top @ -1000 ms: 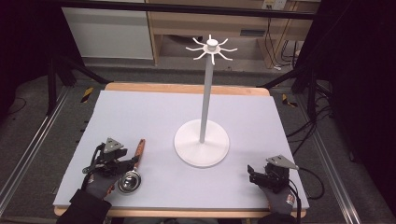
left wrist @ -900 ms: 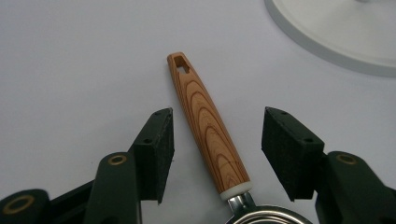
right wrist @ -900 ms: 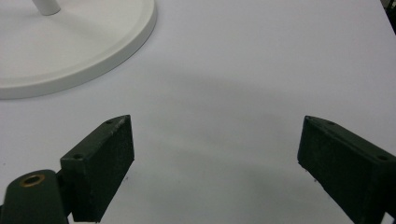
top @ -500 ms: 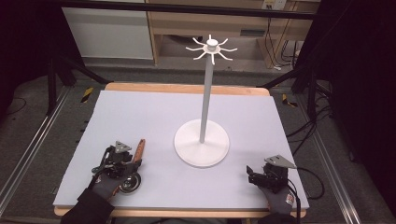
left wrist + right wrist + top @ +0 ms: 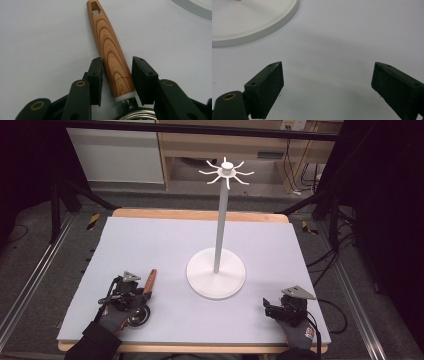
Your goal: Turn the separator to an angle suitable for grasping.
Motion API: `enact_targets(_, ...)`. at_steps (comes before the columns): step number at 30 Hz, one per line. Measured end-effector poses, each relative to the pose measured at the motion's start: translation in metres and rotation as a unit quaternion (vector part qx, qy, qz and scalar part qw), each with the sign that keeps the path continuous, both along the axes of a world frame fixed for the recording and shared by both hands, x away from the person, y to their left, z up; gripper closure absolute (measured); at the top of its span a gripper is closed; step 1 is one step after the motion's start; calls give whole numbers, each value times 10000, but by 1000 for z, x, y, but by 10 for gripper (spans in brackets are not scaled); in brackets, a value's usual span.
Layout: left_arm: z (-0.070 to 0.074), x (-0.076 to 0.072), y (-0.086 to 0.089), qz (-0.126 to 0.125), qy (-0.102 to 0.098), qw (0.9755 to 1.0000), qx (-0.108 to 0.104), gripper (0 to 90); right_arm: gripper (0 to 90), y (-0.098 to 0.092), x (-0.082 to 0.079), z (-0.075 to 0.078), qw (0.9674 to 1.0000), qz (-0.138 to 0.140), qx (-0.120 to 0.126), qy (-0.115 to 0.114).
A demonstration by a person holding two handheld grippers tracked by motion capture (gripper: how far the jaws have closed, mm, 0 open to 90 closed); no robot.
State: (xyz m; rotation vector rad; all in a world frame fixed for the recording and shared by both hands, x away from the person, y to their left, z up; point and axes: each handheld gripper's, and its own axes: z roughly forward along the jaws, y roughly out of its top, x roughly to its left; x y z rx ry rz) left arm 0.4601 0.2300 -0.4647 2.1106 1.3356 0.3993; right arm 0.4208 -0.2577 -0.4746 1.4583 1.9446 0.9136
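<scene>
A utensil with a wooden handle (image 5: 111, 50) and a round metal head (image 5: 140, 316) lies flat on the pale mat near the front left. My left gripper (image 5: 117, 61) reaches down over it, one jaw on each side of the handle just above the metal neck. Its jaws have just been closing. The left pad is at the wood, and a thin gap shows at the right pad. In the high view the left gripper (image 5: 136, 294) sits beside the handle (image 5: 150, 279). My right gripper (image 5: 272, 307) (image 5: 327, 72) rests open near the front right with bare mat between its jaws.
A white stand (image 5: 216, 279) with a round base, a tall pole and a ring of hooks (image 5: 226, 170) rises mid-table. Its base edge appears in the left gripper view (image 5: 197, 7) and the right gripper view (image 5: 249, 22). Dark frame rails and cables surround the table.
The left gripper has shifted right onto the wooden handle and its jaws have narrowed around it. The right gripper and the stand have stayed put.
</scene>
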Motion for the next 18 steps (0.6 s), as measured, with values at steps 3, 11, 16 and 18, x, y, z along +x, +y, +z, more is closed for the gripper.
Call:
enact_targets(3, 1, -1, -3, -67, 15, 10000, 9, 631, 111, 0, 0, 0, 10000, 3, 12, 6)
enact_targets(11, 3, -7, -6, -295, 2, 9995, 92, 675, 111, -1, 0, 0, 10000, 9, 4, 4)
enact_targets(16, 2, -9, -8, -381, -84, 9992, 98, 665, 111, 0, 0, 0, 10000, 9, 15, 4)
enact_targets(18, 3, -9, -9, -474, -78, 9988, 84, 598, 111, 0, 0, 0, 10000, 8, 16, 6)
